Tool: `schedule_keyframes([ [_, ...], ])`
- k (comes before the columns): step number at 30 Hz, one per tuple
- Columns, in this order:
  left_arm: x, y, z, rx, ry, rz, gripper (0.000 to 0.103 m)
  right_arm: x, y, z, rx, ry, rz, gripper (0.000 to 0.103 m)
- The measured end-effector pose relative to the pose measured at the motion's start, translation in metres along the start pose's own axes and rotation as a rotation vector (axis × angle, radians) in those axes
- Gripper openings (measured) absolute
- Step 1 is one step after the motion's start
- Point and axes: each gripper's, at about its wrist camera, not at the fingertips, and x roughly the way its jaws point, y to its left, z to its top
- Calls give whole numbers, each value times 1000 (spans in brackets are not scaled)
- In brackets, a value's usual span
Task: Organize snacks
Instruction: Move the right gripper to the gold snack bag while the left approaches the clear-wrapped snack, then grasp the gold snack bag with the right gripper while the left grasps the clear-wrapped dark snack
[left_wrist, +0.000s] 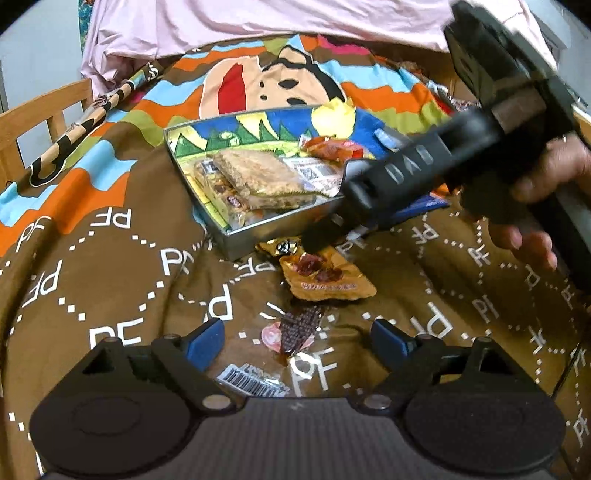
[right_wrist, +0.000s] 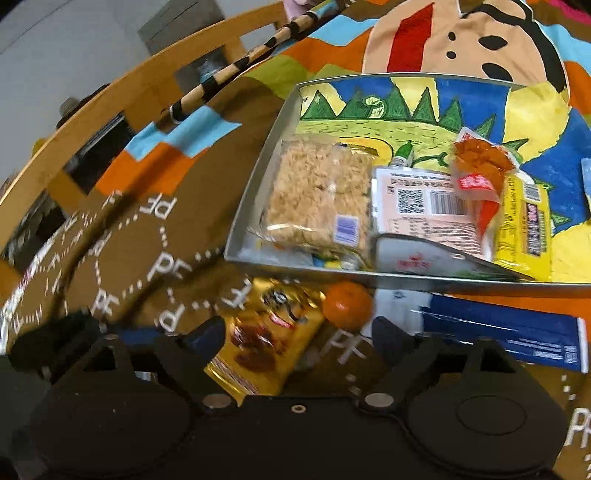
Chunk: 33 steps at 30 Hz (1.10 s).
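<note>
right gripper fingers spread, nothing held, straddling gold snack packet; orange at 1 o'clock. pinch packet alone, lift over metal tray rim. left gripper spread, nothing held.

tray near corner hid by R tongs | gold pkt blurred, maybe dates

a shiny metal tray with a painted paper-like liner holds a rough, grainy rice crisp bar in clear glossy plastic. a glossy gold foil snack packet lies on a soft, matt printed cloth. behind it stands a smooth wooden chair.
</note>
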Motion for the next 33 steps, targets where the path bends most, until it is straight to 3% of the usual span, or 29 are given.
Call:
schedule_keyframes([
  [6,1,0,-3,3,19,5,90,21,24,0,-21,51,-63,92],
  [8,0,1,-4,-5,18,5,89,21,28,-5,-70,45,-96,83],
  [10,0,3,-4,-21,16,-3,89,16,25,-7,-94,37,-108,67],
  [17,-5,9,-3,-63,8,-24,83,3,8,-14,-163,50,-95,47],
  [21,-8,17,-3,-96,3,-31,78,-1,0,-18,-160,52,-70,48],
  [24,-9,22,-2,-111,5,-20,73,-3,-6,-16,-99,46,-34,54],
  [27,-7,24,-2,-104,20,17,64,-2,-4,-13,-72,43,-11,57],
  [30,-5,22,-3,-84,20,23,63,1,-1,-10,-28,38,11,72],
  [33,-1,13,-2,-30,20,14,73,7,2,-4,32,37,-7,82],
])
